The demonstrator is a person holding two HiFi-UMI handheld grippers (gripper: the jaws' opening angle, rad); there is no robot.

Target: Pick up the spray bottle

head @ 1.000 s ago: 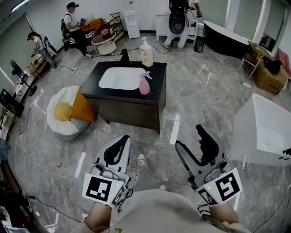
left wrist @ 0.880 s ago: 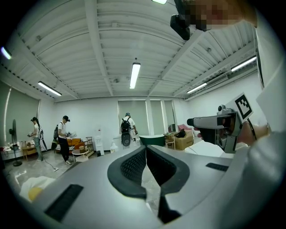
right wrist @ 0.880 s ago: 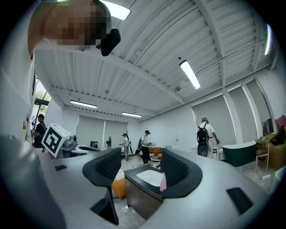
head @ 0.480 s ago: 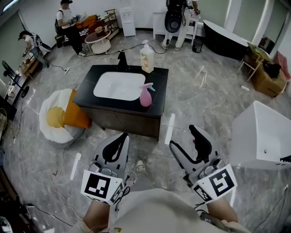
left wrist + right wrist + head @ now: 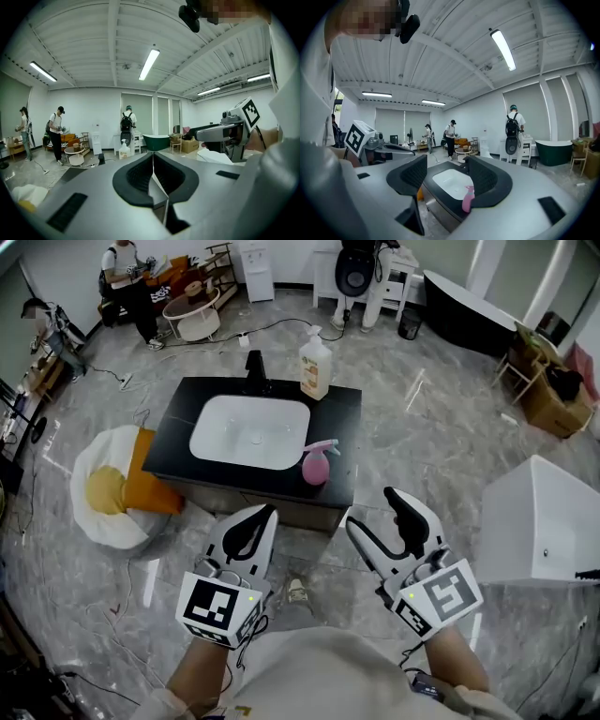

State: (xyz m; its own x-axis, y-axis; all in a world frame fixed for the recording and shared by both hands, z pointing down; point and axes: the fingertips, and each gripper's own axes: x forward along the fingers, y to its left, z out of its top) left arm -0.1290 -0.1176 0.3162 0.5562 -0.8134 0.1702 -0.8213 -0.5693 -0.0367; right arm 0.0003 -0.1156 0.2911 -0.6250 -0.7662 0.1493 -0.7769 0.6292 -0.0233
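A pink spray bottle (image 5: 317, 465) stands upright near the front right edge of a black vanity counter (image 5: 342, 442), beside its white sink (image 5: 248, 432). My right gripper (image 5: 375, 510) hangs open in front of the counter, a little short of the bottle and to its right, with nothing between its fingers. In the right gripper view the spray bottle (image 5: 467, 199) shows low between the open jaws, still apart from them. My left gripper (image 5: 262, 515) is shut and empty, just before the counter's front edge; in the left gripper view its pads (image 5: 153, 157) meet.
A cream pump bottle (image 5: 315, 362) and a black faucet (image 5: 254, 367) stand at the counter's back. A white and yellow beanbag (image 5: 108, 488) lies on the floor at the left, a white tub (image 5: 539, 521) at the right. Cables cross the floor. People stand at the far wall.
Both grippers and my view have moved forward toward the vanity, which now lies much closer. The jaws have kept their states: left shut, right open.
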